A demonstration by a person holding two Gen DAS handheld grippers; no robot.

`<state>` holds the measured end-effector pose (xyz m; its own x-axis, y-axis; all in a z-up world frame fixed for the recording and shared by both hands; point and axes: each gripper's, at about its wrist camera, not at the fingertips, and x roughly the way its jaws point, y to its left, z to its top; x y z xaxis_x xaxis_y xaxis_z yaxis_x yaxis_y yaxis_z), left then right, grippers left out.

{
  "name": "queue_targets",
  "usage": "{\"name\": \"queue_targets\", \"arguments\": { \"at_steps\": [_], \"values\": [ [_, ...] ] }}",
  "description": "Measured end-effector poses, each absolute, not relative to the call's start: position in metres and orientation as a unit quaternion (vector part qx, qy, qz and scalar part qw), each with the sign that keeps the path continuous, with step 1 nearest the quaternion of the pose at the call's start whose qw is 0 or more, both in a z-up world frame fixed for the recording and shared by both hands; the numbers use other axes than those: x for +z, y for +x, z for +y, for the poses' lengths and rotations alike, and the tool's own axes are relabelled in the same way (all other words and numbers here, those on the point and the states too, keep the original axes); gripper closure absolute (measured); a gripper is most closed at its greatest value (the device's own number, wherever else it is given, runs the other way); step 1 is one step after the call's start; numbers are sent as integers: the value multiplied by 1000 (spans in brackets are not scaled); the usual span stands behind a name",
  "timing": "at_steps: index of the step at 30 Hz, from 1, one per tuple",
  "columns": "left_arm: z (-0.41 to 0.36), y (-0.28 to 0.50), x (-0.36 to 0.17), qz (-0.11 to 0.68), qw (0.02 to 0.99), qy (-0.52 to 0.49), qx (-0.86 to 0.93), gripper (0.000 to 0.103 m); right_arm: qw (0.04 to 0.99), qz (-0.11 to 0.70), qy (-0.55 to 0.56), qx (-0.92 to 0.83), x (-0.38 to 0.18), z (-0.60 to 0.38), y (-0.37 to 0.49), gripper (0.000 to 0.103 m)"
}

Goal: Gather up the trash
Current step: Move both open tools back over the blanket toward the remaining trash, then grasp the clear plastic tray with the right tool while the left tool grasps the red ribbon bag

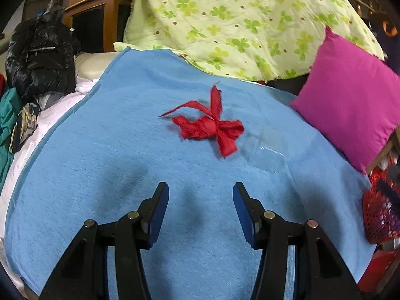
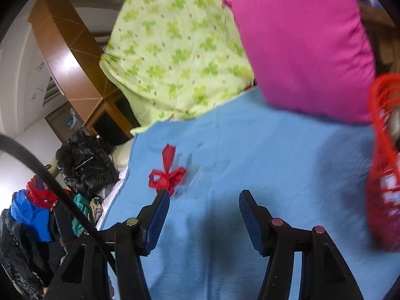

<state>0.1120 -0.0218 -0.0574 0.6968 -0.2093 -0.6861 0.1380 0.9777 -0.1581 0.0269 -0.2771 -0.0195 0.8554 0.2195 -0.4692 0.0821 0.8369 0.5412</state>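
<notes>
The red scrap [image 1: 210,125] lies mid blue blanket [image 1: 100,175], a clear wrapper [image 1: 265,147] just beside it. The left gripper [image 1: 200,210], jaws spread and empty, should be centred over the knot before pinching. The right gripper [image 2: 203,215], likewise spread and empty, is best kept clear near the red basket [image 2: 382,175].

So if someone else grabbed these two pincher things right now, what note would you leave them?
Left gripper: open, empty, above the blue blanket, aimed toward the red ribbon scrap.
Right gripper: open, empty, over the same blanket.
Trash: the red ribbon scrap lies loose mid-blanket; a clear plastic piece seems to lie just beside it, hard to make out.
Red mesh basket sits off the blanket's edge, by the pink cushion; probably where the trash goes.
Done: nothing picked up that the views show.
Left: grab the ribbon, then the plastic, and drop both in the basket.
</notes>
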Motion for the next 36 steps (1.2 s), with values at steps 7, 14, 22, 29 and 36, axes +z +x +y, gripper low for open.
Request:
{"name": "queue_targets", "arguments": {
  "at_steps": [7,14,22,29,36],
  "values": [
    [-13,129,-54,370,925,-43,-80,48,904,322,278,46,-50,-250,80,41],
    [-2,154,-64,380,923,-38,-55,48,895,342,282,57,-63,-231,122,37],
    [15,177,-79,386,921,-37,-16,48,895,347,279,25,-69,-205,173,36],
    [19,196,-83,370,928,-31,-12,48,899,383,210,-33,-83,-176,212,36],
    [-3,225,-82,355,931,-43,-68,34,900,391,191,-39,-96,-186,212,48]
  ]
}}
